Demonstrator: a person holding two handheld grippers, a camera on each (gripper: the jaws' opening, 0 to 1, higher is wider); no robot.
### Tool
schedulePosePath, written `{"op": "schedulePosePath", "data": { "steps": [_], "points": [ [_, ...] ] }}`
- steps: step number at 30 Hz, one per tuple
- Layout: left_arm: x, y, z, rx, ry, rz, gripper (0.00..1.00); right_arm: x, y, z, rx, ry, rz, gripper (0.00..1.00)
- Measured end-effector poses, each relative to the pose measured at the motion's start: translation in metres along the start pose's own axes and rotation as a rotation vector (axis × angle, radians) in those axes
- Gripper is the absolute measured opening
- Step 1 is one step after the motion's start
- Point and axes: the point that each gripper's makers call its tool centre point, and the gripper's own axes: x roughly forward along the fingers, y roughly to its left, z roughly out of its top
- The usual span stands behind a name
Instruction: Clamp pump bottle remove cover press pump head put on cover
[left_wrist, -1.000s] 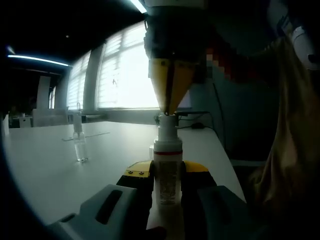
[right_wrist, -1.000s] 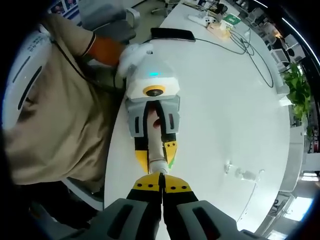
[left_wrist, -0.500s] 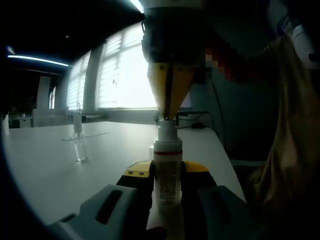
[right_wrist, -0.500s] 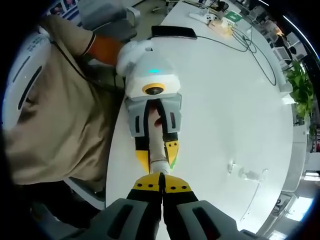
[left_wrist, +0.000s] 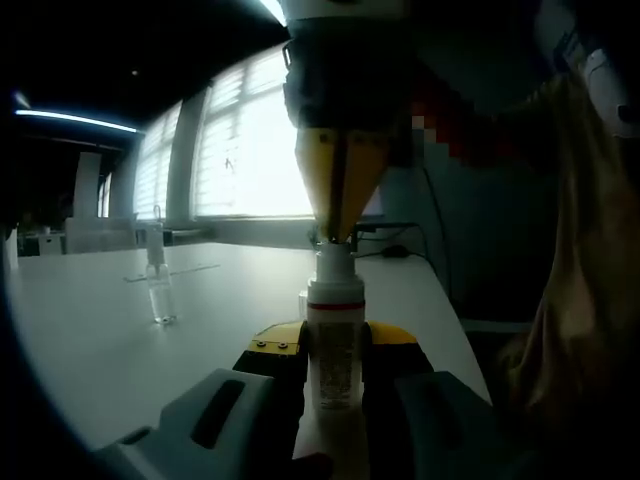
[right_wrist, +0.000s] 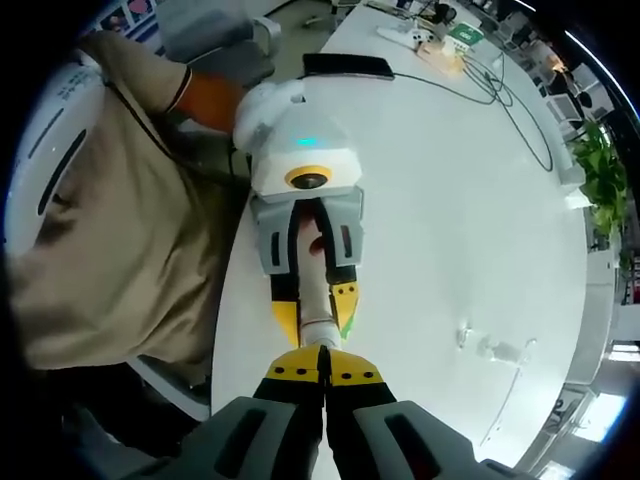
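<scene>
Barely anything shifts, right gripper (left_wrist: 333, 232) with fingers pinched together bearing down a touch on the pump head (left_wrist: 333, 262) while left gripper (left_wrist: 335, 345) clamps the bottle (left_wrist: 335, 350) upright, steadying it above the worktop (left_wrist: 120, 340).

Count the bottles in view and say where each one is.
2. The pump bottle stands clamped between the left gripper jaws, with the right gripper shut on its top. A small clear bottle stands alone farther out on the white table. Others may be hidden.
</scene>
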Motion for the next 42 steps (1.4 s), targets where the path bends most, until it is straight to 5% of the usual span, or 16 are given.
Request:
{"op": "schedulePosePath", "data": {
  "steps": [42],
  "points": [
    [0.0007, 0.0008, -0.0004, 0.003, 0.000, 0.001, 0.12, -0.0003, -0.0003, -0.0006, 0.022, -0.007, 0.020, 0.00]
  ]
}}
